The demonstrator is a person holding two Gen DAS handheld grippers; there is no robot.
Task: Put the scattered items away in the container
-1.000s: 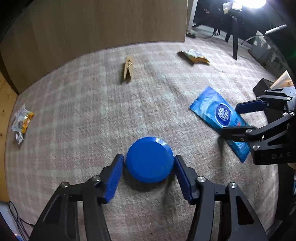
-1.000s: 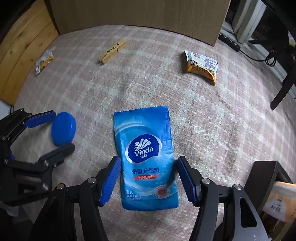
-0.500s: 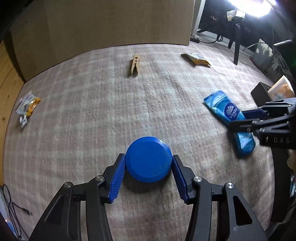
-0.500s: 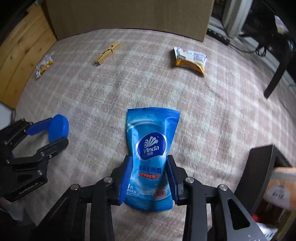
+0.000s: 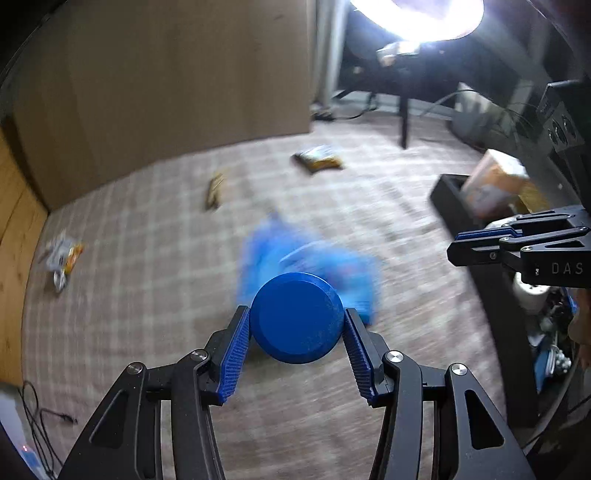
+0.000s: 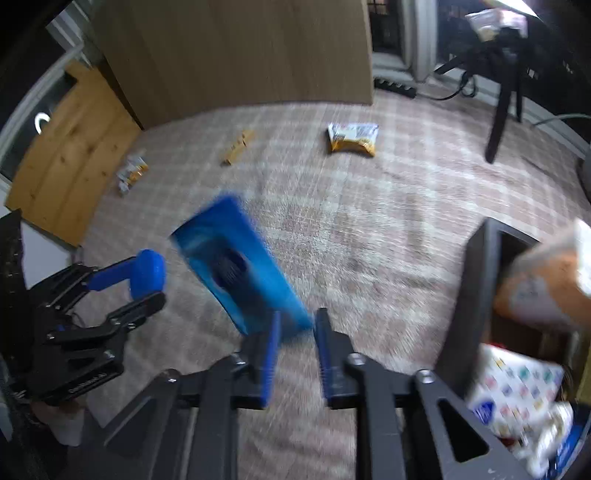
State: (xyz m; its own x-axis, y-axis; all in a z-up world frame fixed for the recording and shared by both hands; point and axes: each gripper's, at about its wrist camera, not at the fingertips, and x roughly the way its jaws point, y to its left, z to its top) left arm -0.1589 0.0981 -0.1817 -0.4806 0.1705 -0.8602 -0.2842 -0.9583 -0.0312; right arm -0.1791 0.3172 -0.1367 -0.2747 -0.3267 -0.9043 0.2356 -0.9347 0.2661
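Only the left wrist view caught the bright lamp (image 5: 417,14) high above my jaws; only the right wrist view looked down into the black open-topped container (image 6: 476,266) to the right of my right gripper (image 6: 297,325). A leaning orange-and-white carton (image 6: 546,280) stood in it, with a white pack printed with small coloured shapes (image 6: 517,384) lower down; the rest of its contents were too blurred to name

My left gripper (image 5: 295,317) was clamped on the round blue plastic lid (image 5: 295,328), one ribbed pad on each side of its rim, the jaws about half apart and raised off the pale checked rug (image 5: 147,277)

My right jaws had just been closing and stood nearly together. The flat blue plastic wipes packet (image 6: 236,269) stretched ahead and to the left of them, its near corner right at the gap between the pads. In the left view the same packet lay blurred just beyond the lid, apart from my right fingers, so I could not say they were pinching it

Far ahead of both jaws lay a wooden clothespin (image 6: 238,147) and a yellow snack packet (image 6: 352,138), with a small crumpled wrapper (image 6: 133,171) far ahead to the left
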